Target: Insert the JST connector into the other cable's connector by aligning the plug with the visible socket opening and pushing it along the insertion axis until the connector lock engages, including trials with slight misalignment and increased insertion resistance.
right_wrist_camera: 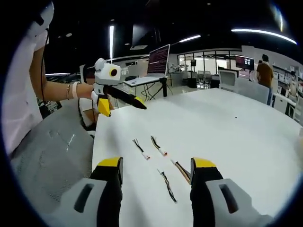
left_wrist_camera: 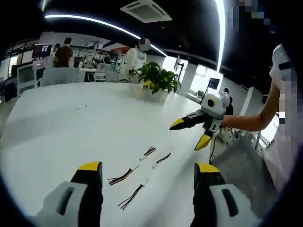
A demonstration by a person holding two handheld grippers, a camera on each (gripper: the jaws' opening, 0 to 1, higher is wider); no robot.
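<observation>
Left claw [left_wrist_camera: 147,170] is apart and holds nothing: black jaws with yellow tips on grey bodies rise from the bottom of the left gripper view. Just beyond the tips, four short cable pigtails lie loose on the smooth white desk [left_wrist_camera: 71,127], each a thin wire bundle ending in a small white JST connector. The multicolour cable [left_wrist_camera: 121,177] is nearest the left jaw, the dark cable [left_wrist_camera: 132,195] sits between the jaws, and two more cables [left_wrist_camera: 156,156] lie a little farther out, near each other but apart; none are mated. Right claw [right_wrist_camera: 156,166] is likewise apart and empty in the right gripper view. There the multicolour cable [right_wrist_camera: 182,171] lies just beside its right jaw; whether it touches the jaw I cannot tell. The dark cable [right_wrist_camera: 167,185] is between the jaws, and the other two [right_wrist_camera: 150,146] are farther ahead. Farther out, each claw shows in the other's view, hovering above the desk edge with jaws spread: the right one [left_wrist_camera: 191,132] from the right, the left one [right_wrist_camera: 122,105] from the left, each held on a bare forearm. Beyond that: a potted plant [left_wrist_camera: 157,78] with glossy green leaves, then grey chairs, monitors, an open laptop [right_wrist_camera: 158,60] on a stand, and strip ceiling lights.
</observation>
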